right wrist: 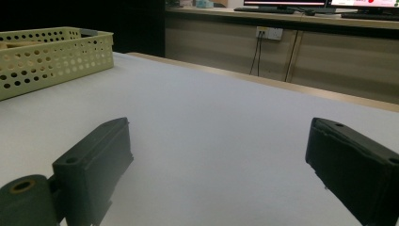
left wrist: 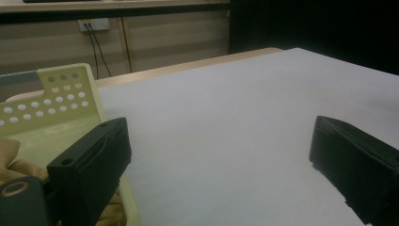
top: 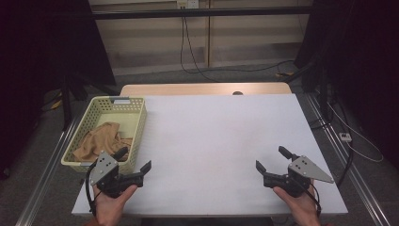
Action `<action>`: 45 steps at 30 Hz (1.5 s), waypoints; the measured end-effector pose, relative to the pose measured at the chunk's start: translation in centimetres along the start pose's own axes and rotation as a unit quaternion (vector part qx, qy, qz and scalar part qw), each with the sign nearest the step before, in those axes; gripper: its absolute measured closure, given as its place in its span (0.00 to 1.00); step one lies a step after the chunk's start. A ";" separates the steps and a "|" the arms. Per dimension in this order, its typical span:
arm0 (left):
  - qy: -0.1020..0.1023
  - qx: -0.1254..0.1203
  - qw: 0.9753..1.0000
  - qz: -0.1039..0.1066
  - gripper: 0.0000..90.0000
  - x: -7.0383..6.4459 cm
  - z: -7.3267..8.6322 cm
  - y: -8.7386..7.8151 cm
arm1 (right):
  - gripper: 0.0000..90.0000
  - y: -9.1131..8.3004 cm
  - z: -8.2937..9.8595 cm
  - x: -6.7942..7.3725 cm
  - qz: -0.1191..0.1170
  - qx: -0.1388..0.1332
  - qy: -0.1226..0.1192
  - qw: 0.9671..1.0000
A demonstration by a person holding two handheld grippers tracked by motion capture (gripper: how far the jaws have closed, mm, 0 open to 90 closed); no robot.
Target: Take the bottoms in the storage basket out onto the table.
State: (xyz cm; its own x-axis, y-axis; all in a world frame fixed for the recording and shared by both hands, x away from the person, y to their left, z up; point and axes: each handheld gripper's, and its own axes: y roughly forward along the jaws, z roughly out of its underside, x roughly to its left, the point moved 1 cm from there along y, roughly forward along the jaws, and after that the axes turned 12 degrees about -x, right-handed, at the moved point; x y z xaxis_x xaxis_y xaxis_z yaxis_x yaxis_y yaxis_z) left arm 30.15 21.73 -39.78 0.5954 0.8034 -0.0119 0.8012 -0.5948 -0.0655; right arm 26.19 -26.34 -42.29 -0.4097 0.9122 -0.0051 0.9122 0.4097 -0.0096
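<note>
We're holding the left gripper (top: 136, 162) and right gripper (top: 273, 165) near us over the white tabletop (top: 211, 141), fingers spread wide, nothing btwn them. Farther left, a tan cloth (top: 101, 139) is lying crumpled in the yellow basket (top: 139, 120); prob. light, soft, floppy, so we're judging a raised fold the best pinch spot.

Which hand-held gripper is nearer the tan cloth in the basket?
Left. The left hand-held gripper sits at the near corner of the basket, one jaw over the tan cloth. The right hand-held gripper is far across the white table, both open.
</note>
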 end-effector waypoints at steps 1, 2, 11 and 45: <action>0.000 0.000 1.000 -0.001 0.07 0.0 0.0 0.0 | 0.08 0.0 0.0 0.0 0.000 -0.001 0.000 1.000; -0.002 -0.001 1.000 -0.001 0.07 0.0 0.0 0.0 | 0.08 -0.1 0.0 0.0 0.000 -0.002 0.001 1.000; -0.004 0.004 1.000 -0.010 0.07 0.1 0.0 0.1 | 0.07 0.1 0.1 -0.2 -0.002 0.001 0.001 1.000; -0.016 0.011 1.000 -0.019 0.08 1.9 -1.9 0.1 | 0.07 0.5 0.2 -0.4 -0.005 0.004 0.009 1.000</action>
State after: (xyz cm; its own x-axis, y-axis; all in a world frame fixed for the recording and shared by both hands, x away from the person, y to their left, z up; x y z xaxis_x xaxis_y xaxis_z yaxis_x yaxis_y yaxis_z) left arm 31.51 23.15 -37.89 0.5621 0.8261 -0.0413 0.8214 -0.5633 -0.0891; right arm 26.76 -26.52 -42.51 -0.4190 0.9079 0.0134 0.9077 0.4192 -0.0184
